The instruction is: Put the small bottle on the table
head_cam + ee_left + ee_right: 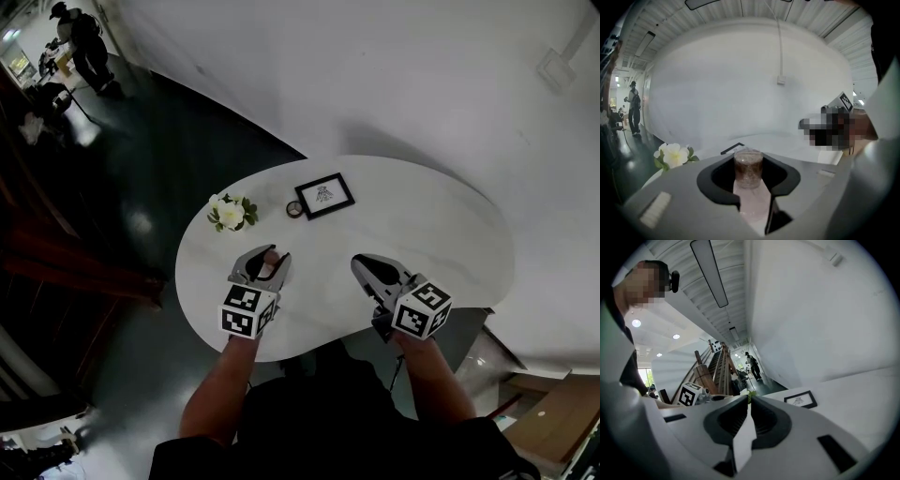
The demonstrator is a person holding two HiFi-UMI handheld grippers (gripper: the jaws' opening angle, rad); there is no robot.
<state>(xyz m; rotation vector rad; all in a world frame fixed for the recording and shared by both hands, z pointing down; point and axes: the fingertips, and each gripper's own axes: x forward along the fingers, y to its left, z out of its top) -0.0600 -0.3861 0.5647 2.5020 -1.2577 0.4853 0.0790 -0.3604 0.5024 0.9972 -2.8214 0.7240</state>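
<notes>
A small clear bottle (748, 169) with brownish contents stands upright between the jaws of my left gripper (748, 161), which is shut on it. In the head view the left gripper (269, 263) hovers over the front left part of the white table (441, 234), with the bottle's pinkish top (272, 255) showing at its tips. Whether the bottle touches the tabletop is hidden. My right gripper (367, 267) is over the front middle of the table; its jaws (749, 404) are shut with nothing between them.
A white flower with green leaves (231, 214) lies at the table's left edge. A small round object (294, 209) and a black picture frame (323, 195) sit behind the grippers. A white wall (394, 75) curves behind the table. A person (82, 42) stands far off on the dark floor.
</notes>
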